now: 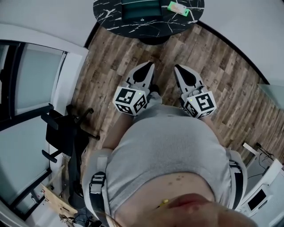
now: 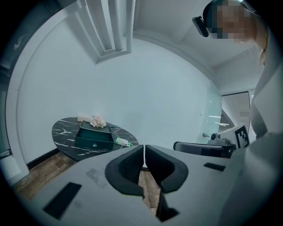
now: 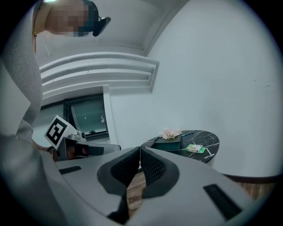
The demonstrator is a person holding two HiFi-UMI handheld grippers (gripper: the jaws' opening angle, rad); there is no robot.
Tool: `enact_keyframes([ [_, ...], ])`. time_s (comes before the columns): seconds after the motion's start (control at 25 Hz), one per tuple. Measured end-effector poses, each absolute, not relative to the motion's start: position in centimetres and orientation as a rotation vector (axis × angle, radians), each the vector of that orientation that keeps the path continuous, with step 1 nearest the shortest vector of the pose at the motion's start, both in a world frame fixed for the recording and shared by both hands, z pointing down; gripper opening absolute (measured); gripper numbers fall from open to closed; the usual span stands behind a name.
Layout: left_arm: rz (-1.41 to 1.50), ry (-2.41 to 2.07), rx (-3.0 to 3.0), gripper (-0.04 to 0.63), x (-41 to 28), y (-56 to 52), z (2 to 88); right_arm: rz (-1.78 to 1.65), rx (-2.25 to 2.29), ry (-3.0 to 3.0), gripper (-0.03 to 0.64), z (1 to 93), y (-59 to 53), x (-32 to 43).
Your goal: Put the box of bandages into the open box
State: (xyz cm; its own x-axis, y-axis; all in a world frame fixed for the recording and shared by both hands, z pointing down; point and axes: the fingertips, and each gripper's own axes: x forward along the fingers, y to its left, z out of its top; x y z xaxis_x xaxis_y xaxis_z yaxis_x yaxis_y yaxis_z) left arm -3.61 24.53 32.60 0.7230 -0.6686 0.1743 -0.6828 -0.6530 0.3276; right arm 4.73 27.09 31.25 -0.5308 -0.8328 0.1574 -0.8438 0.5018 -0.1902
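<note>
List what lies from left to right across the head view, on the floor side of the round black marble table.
Black office chair → left gripper, jaws together → right gripper, jaws together → white machine with a small screen.

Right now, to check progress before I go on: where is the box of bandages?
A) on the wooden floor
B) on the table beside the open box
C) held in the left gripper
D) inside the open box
B: the box of bandages lies on the black table, just to one side of the open box, not in it.
</note>
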Motion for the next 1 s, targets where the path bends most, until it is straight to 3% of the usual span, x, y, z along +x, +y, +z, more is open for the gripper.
enact_keyframes([
  [1.0, 0.031, -0.964, 2.559, 0.018, -5.3, 15.5, 33.2, 0.362, 1.491, -2.658, 0.063, 31.9, 18.1, 1.7],
])
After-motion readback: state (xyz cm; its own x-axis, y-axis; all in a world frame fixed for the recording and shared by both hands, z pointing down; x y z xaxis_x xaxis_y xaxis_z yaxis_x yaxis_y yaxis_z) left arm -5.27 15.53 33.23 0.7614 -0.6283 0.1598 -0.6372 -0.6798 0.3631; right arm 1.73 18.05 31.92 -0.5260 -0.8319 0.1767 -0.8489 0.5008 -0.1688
